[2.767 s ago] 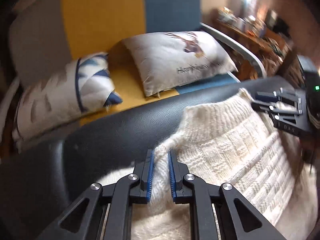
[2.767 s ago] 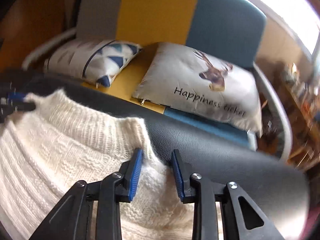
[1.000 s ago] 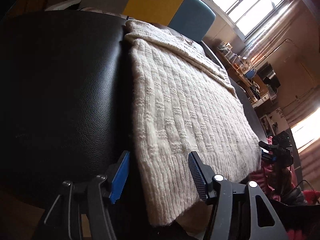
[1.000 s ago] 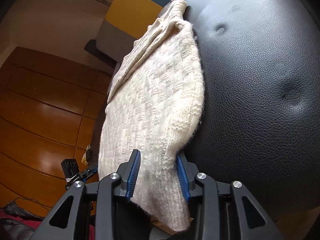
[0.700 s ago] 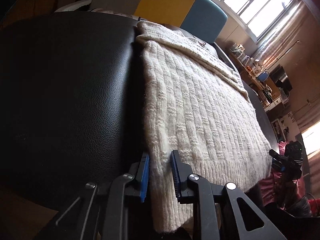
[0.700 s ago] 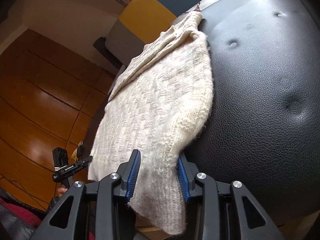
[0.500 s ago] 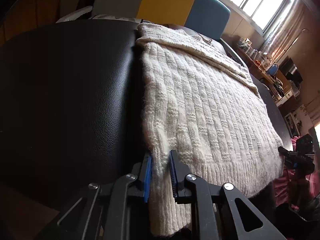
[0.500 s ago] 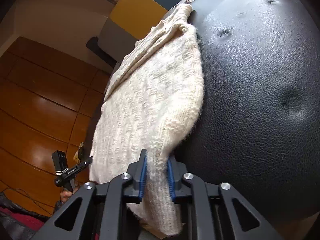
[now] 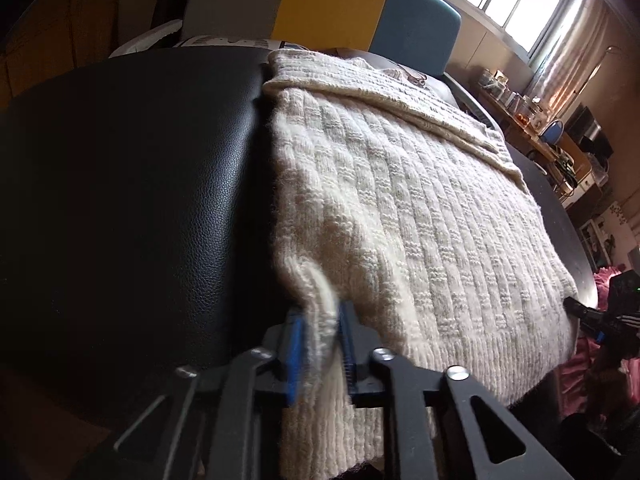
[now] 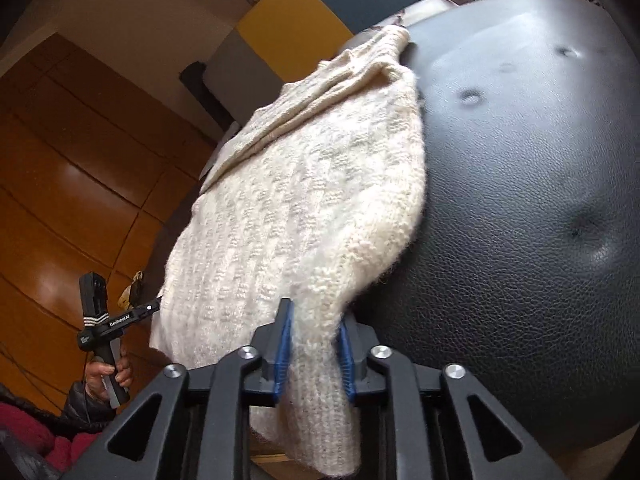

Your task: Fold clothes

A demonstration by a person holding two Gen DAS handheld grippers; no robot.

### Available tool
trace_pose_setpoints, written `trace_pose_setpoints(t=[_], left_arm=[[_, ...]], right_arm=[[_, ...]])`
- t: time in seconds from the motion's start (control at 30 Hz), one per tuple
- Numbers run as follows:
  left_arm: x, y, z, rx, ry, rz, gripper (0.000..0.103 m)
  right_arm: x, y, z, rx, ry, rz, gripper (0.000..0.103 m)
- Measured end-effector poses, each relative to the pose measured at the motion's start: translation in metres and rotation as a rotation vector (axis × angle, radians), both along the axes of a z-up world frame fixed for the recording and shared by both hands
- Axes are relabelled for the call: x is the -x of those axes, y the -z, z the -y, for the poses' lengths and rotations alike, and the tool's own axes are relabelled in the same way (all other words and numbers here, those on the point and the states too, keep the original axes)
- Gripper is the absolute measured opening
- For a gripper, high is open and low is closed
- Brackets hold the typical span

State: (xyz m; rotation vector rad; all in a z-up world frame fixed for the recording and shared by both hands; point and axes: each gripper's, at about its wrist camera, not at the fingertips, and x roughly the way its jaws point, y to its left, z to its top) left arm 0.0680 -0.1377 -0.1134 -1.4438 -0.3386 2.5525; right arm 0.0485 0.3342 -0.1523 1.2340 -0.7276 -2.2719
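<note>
Gripping one cream cable-knit sweater [image 9: 400,208] at its lower hem corners, you are clamping left tongs [image 9: 320,354] and right tongs [image 10: 314,354] over black leather surface [image 10: 520,208].

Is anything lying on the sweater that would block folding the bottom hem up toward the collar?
Nothing visible. The sweater top is bare up to the collar, and both grippers, left and right, grip its hem.

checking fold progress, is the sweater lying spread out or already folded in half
Spread out: the sweater lies flat along the black cushion, only its far end turned over, near hem pinched in both jaws.
</note>
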Motion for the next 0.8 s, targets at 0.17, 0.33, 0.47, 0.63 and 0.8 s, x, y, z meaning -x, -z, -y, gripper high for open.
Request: trace_pose_setpoints(t=[0.17, 0.33, 0.47, 0.63, 0.8], left_arm=[[-0.008, 0.003, 0.012, -0.110, 0.021, 0.025, 0.009], [-0.023, 0.007, 0.034, -0.229, 0.030, 0.065, 0.009], [-0.040, -0.001, 0.048, -0.324, 0.060, 0.073, 0.009], [-0.051, -0.018, 0.068, -0.497, 0.080, 0.055, 0.009], [-0.031, -0.039, 0.079, -0.615, 0.059, 0.009, 0.009]], right_arm=[[-0.013, -0.007, 0.010, -0.043, -0.062, 0.001, 0.013], [-0.030, 0.000, 0.010, 0.062, -0.102, 0.045, 0.013], [-0.042, -0.002, -0.001, 0.149, -0.095, 0.060, 0.013], [-0.051, -0.012, -0.014, 0.243, -0.115, 0.075, 0.012], [-0.034, -0.028, -0.021, 0.335, -0.098, 0.032, 0.012]])
